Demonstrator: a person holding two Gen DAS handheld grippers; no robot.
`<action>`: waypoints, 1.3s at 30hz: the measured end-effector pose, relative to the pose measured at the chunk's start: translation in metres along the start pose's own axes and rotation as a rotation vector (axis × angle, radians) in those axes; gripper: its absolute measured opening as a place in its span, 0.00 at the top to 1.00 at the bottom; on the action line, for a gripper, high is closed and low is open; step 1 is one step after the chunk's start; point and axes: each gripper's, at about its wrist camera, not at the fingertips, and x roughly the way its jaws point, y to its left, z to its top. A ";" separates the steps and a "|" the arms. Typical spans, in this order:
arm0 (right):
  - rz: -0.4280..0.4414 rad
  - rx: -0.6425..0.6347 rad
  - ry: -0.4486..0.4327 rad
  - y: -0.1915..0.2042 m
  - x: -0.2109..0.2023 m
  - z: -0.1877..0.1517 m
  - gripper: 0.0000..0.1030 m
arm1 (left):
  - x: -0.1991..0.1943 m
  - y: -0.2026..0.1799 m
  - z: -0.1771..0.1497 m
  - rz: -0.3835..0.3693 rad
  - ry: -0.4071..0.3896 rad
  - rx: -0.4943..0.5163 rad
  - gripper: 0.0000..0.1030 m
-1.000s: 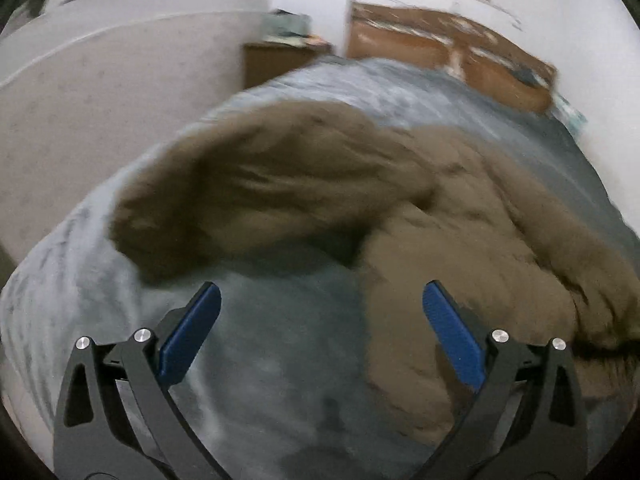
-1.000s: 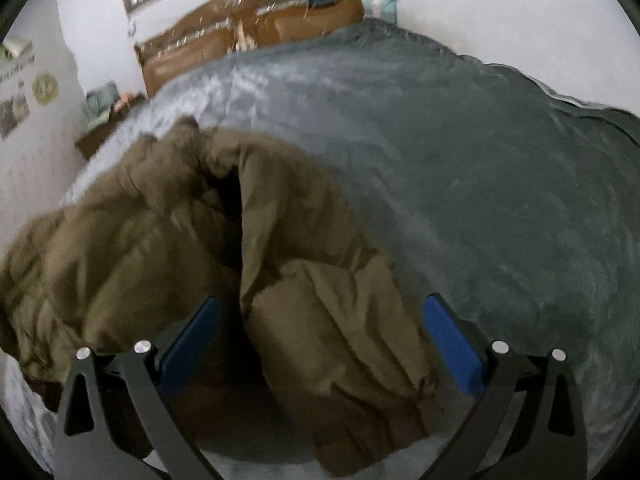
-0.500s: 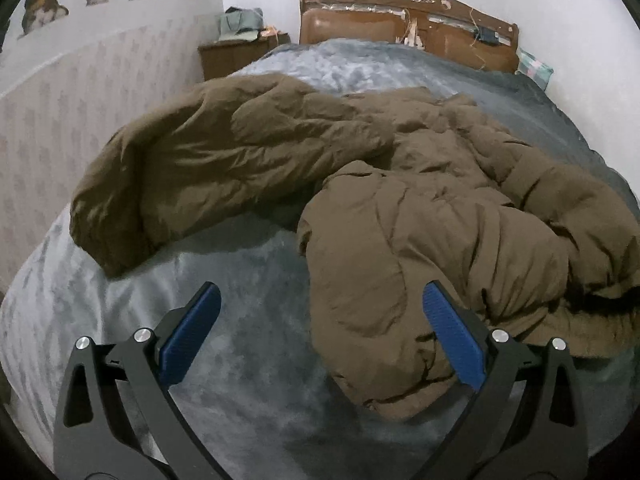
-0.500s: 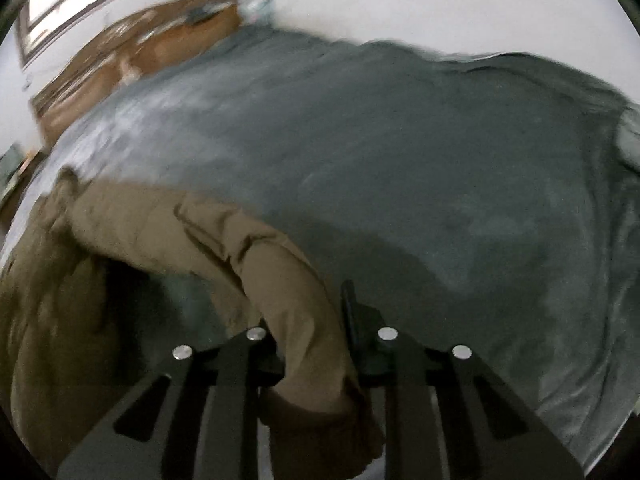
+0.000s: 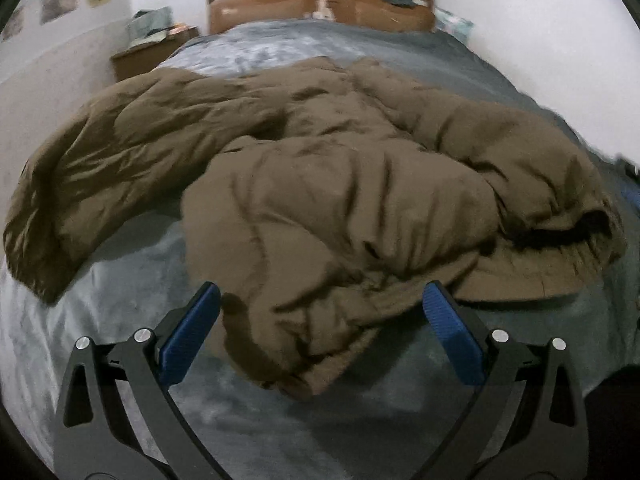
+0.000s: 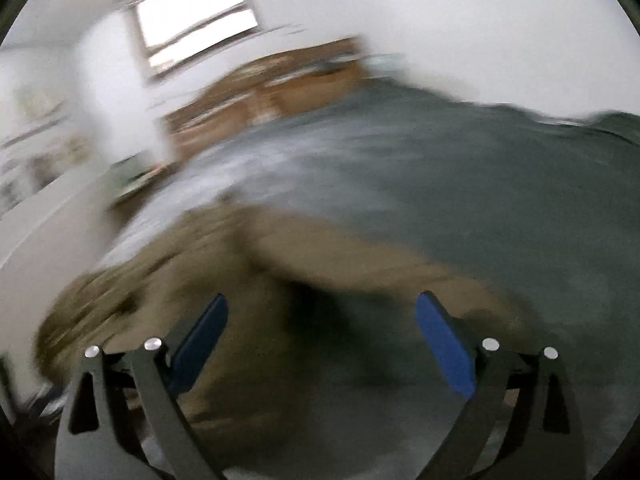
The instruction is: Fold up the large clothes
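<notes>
Caught between grabs in folding the coat — heaped mid-frame on the bed, left gripper spread above its near corner, right gripper opening, empty — next calling for a fresh pinch.

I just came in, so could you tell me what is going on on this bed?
A person with a gripper in each hand is folding a brown padded coat on a grey bedspread. The coat lies rumpled. The left gripper hovers open at its near edge; the right gripper's jaws are opening, gripping nothing.
</notes>
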 end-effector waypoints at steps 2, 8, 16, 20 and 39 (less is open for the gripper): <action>0.088 -0.029 0.077 0.018 0.011 -0.010 0.08 | 0.011 -0.004 -0.003 0.042 0.052 0.029 0.03; 0.105 -0.113 0.294 0.043 0.053 -0.032 0.08 | 0.045 0.003 -0.005 0.123 0.162 0.076 0.03; 0.147 -0.005 0.415 0.023 0.058 -0.052 0.08 | 0.032 0.037 0.002 0.054 0.120 -0.077 0.65; 0.185 -0.056 0.443 0.034 0.058 -0.061 0.08 | 0.012 0.073 0.003 0.078 0.045 -0.208 0.71; -0.160 -0.456 0.017 0.077 -0.049 -0.030 0.84 | -0.062 0.103 -0.003 0.004 -0.080 -0.375 0.73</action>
